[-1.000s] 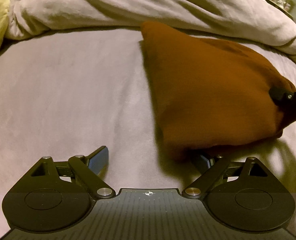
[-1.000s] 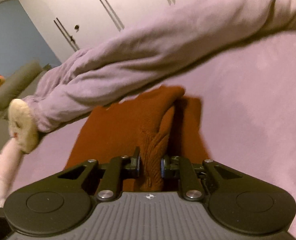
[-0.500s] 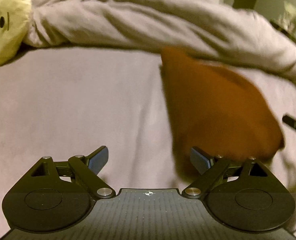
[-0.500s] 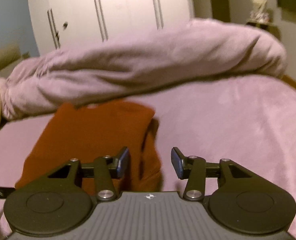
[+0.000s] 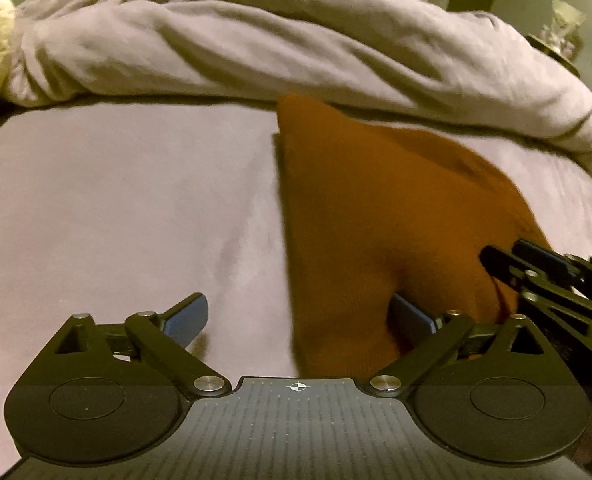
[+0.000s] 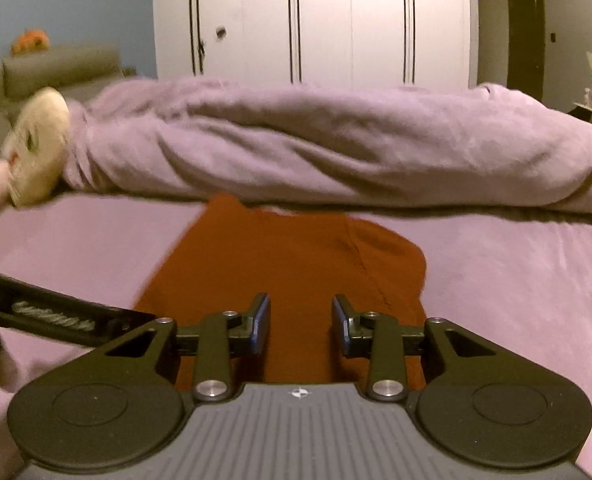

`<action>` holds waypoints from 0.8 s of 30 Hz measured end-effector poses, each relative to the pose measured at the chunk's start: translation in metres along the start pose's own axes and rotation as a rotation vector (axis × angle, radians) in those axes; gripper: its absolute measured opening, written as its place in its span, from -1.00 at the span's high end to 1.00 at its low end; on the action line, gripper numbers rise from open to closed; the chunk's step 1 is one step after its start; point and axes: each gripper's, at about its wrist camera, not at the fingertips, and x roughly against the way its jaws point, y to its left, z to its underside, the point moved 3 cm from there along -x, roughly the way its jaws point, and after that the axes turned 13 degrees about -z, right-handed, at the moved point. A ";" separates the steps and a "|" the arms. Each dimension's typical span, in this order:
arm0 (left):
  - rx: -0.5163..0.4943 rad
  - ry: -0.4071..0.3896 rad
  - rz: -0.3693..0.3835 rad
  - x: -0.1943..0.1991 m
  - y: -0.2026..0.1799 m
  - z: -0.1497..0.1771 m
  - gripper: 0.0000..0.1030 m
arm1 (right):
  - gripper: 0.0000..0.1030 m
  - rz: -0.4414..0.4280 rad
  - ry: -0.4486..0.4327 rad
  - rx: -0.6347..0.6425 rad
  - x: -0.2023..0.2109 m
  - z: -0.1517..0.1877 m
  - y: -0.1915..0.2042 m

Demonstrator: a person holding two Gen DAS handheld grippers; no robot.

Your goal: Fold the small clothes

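The rust-brown garment [image 6: 288, 276] lies flat on the mauve bed sheet [image 5: 116, 216], its far edge just beside the rolled lilac duvet [image 6: 316, 148] that runs across the bed. A seam line crosses its right part in the right wrist view.

Left gripper [image 5: 298, 320]: fingers spread wide, and they have just been opening further. The left pad sits over bare sheet; the right pad [image 5: 412, 314] is at the garment's near edge, with a corner of the cloth lying between the two pads. Neither pad presses on it (no pinch visible).

Right gripper [image 6: 300, 322]: fingers part-way apart, having just been closing in a little. They sit over the near part of the garment, cloth showing in the gap, pads not pressing on it. Whether the tips touch the fabric cannot be told. In the left wrist view this gripper enters from the right edge, over the garment's right side.

A cream plush toy [image 6: 36, 144] rests at the duvet's left end. White wardrobe doors [image 6: 316, 20] stand behind the bed.
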 end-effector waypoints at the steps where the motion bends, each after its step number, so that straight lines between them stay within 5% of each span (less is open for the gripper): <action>1: -0.003 0.008 0.020 -0.003 0.000 0.002 -0.97 | 0.38 0.023 0.026 0.004 -0.008 0.004 -0.002; 6: -0.019 -0.026 0.081 -0.019 0.003 0.012 -1.00 | 0.37 0.054 -0.002 0.040 -0.019 0.028 -0.016; 11: 0.084 -0.049 0.116 -0.003 0.022 0.003 -1.00 | 0.36 0.005 -0.013 -0.012 -0.009 0.019 -0.023; 16: 0.141 -0.100 0.057 0.000 0.017 -0.032 -1.00 | 0.07 0.022 -0.115 -0.106 0.005 -0.009 -0.026; 24: 0.278 -0.083 -0.080 -0.048 -0.006 -0.084 -1.00 | -0.13 0.107 -0.135 -0.116 -0.048 -0.060 -0.039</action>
